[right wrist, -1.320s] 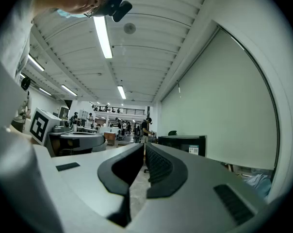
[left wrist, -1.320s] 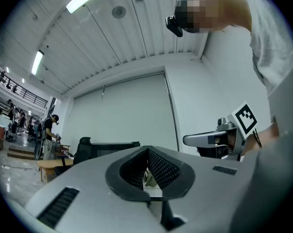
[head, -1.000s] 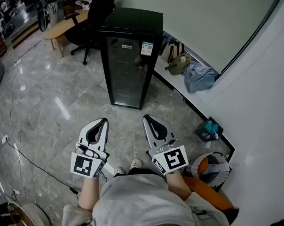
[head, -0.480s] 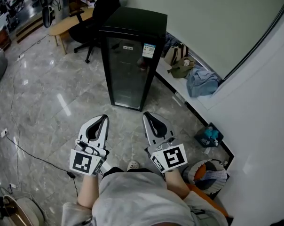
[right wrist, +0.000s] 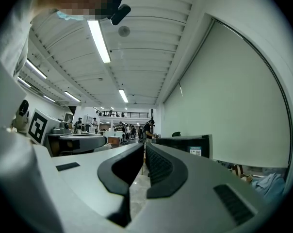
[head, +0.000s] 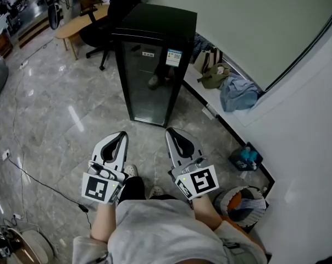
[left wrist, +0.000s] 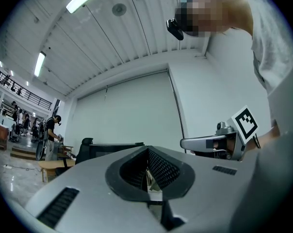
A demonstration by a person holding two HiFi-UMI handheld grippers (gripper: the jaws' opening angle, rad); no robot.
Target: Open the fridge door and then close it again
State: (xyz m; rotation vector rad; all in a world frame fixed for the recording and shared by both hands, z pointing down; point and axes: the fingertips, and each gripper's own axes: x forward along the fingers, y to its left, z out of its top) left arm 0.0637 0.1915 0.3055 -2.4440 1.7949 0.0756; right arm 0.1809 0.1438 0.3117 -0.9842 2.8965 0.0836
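Note:
A tall black fridge (head: 152, 65) with a glass door stands on the marble floor ahead of me, and its door is closed. My left gripper (head: 120, 137) and right gripper (head: 172, 132) are held side by side at waist height, both pointing at the fridge and still short of its base. Each is shut with nothing between its jaws. In the left gripper view the left gripper (left wrist: 147, 153) points over the fridge top (left wrist: 112, 146), and the right gripper's marker cube shows to its right. In the right gripper view the right gripper (right wrist: 143, 148) has the fridge (right wrist: 185, 144) just to its right.
A black office chair (head: 115, 10) and a wooden table (head: 77, 29) stand behind the fridge on the left. Bags (head: 212, 73) and a blue cloth (head: 237, 92) lie on a low ledge along the right wall. Cables (head: 23, 175) run over the floor at left. A bag (head: 245, 198) sits by my right side.
The person has stepped toward the fridge, so both grippers are nearer its base. One foot has come forward between the grippers. Both grippers stay shut.

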